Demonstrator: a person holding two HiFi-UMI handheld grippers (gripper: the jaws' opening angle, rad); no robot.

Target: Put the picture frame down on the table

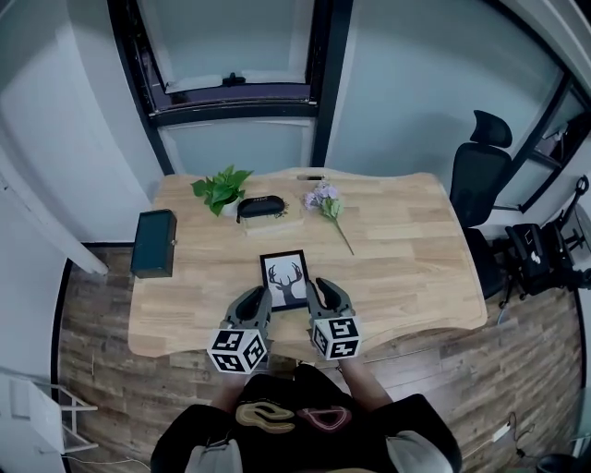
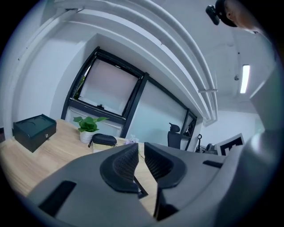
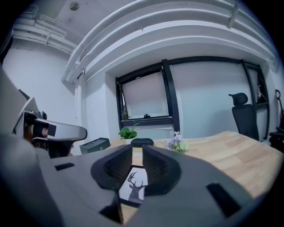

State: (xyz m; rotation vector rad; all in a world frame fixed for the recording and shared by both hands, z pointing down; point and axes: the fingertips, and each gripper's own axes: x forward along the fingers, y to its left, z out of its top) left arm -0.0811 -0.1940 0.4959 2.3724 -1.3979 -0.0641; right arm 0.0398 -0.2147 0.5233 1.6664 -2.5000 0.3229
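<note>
Left tool and right tool are held empty, slightly parted, flanking the picture frame. It's laid flat on the counter.

Hidden behind the jaws in the left gripper view: all of the picture frame but one black corner. Covered likewise in the right gripper view: the frame's near edge and both sides (only its middle shows through the gap). Too small to name in the head view: a thin dark thing at the far edge of the table. Cannot make out the dark gear beside the office chair. Cut off by the edge: a white rack, lower left; a dark object, top right of the left gripper view.
</note>
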